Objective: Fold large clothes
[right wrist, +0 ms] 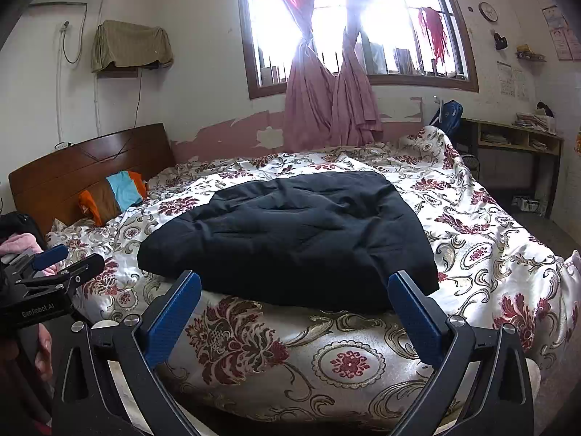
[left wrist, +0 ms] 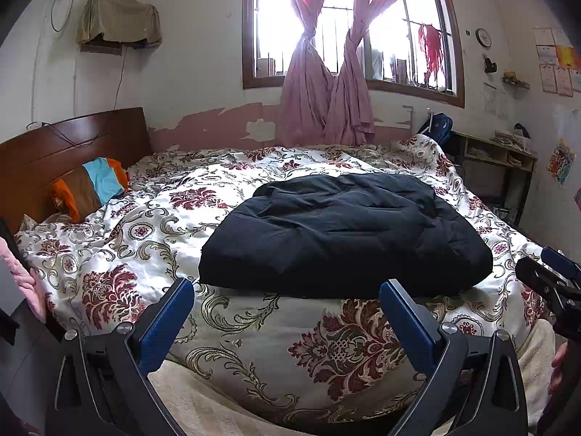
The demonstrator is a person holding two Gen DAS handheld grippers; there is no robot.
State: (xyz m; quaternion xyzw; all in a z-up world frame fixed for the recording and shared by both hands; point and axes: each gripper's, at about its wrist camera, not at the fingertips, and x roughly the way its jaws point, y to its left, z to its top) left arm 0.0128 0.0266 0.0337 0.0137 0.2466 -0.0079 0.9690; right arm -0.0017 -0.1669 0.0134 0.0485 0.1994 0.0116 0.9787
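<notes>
Black garment (left wrist: 345, 236) lies folded on floral quilt (left wrist: 145, 232), mid-bed. Left gripper (left wrist: 287, 290) and right gripper (right wrist: 294, 283) near bed edge — both jaws wide, holding nothing.

You can't see the bed under the quilt (left wrist: 120, 254) at all. The garment (left wrist: 345, 239) is folded, so its sleeves and collar are tucked out of sight. Your hand (right wrist: 43, 348) is mostly cut off at the edge. The clock (left wrist: 483, 37) is too small to read, same with the wall papers (left wrist: 552, 69). The window (right wrist: 326, 18) is blown out, so outside is a blur.
</notes>
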